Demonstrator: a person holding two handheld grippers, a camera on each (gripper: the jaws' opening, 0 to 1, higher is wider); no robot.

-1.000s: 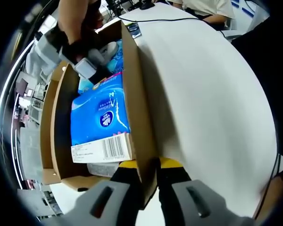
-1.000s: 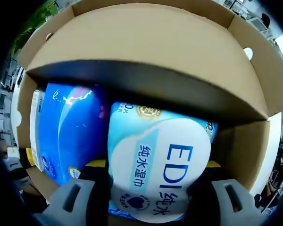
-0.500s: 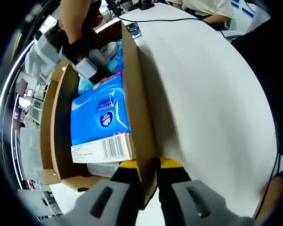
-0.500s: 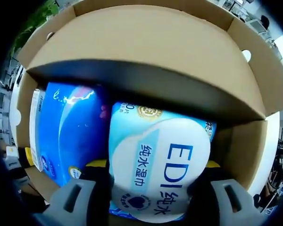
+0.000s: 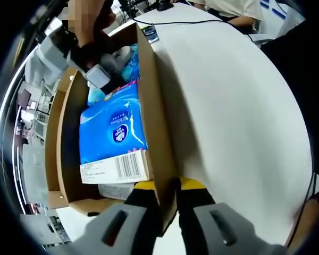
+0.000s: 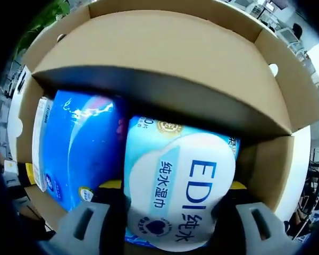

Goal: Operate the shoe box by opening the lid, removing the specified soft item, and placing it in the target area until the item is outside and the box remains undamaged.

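Right gripper view: "EDI 纯水湿巾" wipes pack (image 6: 181, 191) between jaws.

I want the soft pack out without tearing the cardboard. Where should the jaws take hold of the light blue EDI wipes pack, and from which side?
Grip the EDI wipes pack across its two side edges, coming in through the box's open top, as the right gripper does now with a jaw on each side. The pack bulges toward the opening, and the blue tissue pack leaves little room beside it.
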